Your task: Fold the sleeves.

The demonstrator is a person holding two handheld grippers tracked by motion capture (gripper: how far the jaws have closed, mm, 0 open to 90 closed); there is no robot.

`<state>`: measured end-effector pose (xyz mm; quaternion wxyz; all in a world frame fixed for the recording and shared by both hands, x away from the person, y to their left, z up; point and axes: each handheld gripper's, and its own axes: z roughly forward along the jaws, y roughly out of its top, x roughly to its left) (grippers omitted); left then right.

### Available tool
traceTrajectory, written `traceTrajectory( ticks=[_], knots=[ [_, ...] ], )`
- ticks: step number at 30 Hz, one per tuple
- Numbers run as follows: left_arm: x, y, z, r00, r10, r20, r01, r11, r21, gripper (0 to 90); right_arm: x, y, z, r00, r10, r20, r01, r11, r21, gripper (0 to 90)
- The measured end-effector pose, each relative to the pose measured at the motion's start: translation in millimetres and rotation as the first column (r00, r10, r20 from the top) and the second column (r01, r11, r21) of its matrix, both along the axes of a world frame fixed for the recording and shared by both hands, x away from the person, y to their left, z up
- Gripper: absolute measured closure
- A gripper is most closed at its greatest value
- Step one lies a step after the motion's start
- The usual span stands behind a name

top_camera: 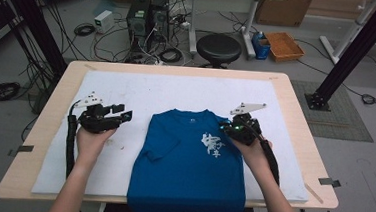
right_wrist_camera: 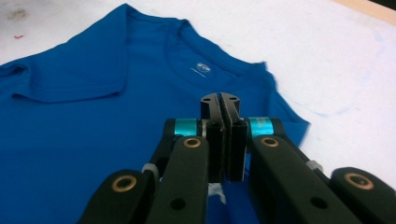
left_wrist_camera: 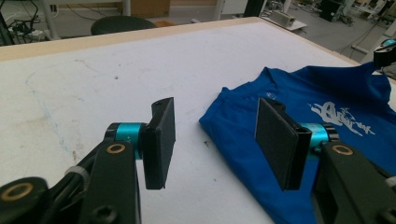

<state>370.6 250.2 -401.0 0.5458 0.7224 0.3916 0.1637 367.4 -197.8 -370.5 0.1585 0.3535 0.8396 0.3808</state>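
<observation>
High view: a blue short-sleeved cotton T-shirt with a white printed emblem lies flat at the centre of the frame on the white padded sheet that covers the pale wooden surface, its collar towards the top of the frame and its hem hanging over the near edge at the bottom. The sleeve at the left of the frame is folded inward over the chest.

At centre left, the left gripper is held over the bare white sheet, just beside the shirt and apart from it. In the left gripper view its two black fingers stand spread wide with nothing between them; the shirt's collar and shoulder fill the right half of that frame.

At centre right of the high view, the right gripper sits over the shirt's shoulder edge, next to the white emblem. In the right gripper view its fingers are pressed together, and whether a bit of cloth is caught between them I cannot tell; the collar with its small white label lies just beyond the fingertips.
</observation>
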Motion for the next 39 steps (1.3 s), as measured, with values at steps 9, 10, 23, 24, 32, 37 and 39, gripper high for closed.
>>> traceTrajectory(
  ticks=[9, 10, 23, 24, 32, 37, 39],
  knots=[
    [0.2, -3.5, -2.4, 0.9999, -0.005, -0.009, 0.005, 1.0, 0.006, 47.4, -4.6, 5.8, -3.0, 0.9989, 0.035, 0.031, -0.036, 0.999, 0.029, 76.3],
    [0.2, -3.5, -2.6, 0.9999, -0.003, -0.01, 0.003, 1.0, 0.005, 47.3, -4.6, 5.8, -3.0, 0.9989, 0.035, 0.031, -0.036, 0.999, 0.029, 76.3],
    [1.7, -12.0, -5.4, 0.9996, -0.017, -0.023, 0.018, 0.9997, 0.018, 46.7, -24.3, -70.5, -38.5, 0.9903, -0.115, -0.078, 0.124, 0.986, 0.115, 68.6],
    [1.7, -12.0, -5.4, 0.9996, -0.017, -0.023, 0.018, 0.9997, 0.018, 46.6, -24.3, -70.5, -38.5, 0.9903, -0.115, -0.078, 0.124, 0.986, 0.115, 68.6],
    [1.9, -14.4, -7.1, 0.9994, -0.018, -0.029, 0.019, 0.9995, 0.024, 46.1, -25.3, -55.2, -49.0, 0.9957, -0.02, -0.091, 0.024, 0.999, 0.044, 89.0],
    [1.9, -14.9, -7.3, 0.9993, -0.024, -0.03, 0.024, 0.9994, 0.024, 46.1, -32.9, -51.5, -43.7, 0.9962, 0.065, -0.059, -0.062, 0.997, 0.049, 89.0],
    [1.8, -14.9, -7.3, 0.9993, -0.024, -0.03, 0.024, 0.9994, 0.025, 46.1, -36.4, -48.3, -44.1, 0.9866, 0.148, -0.068, -0.146, 0.988, 0.04, 88.9]
  ],
)
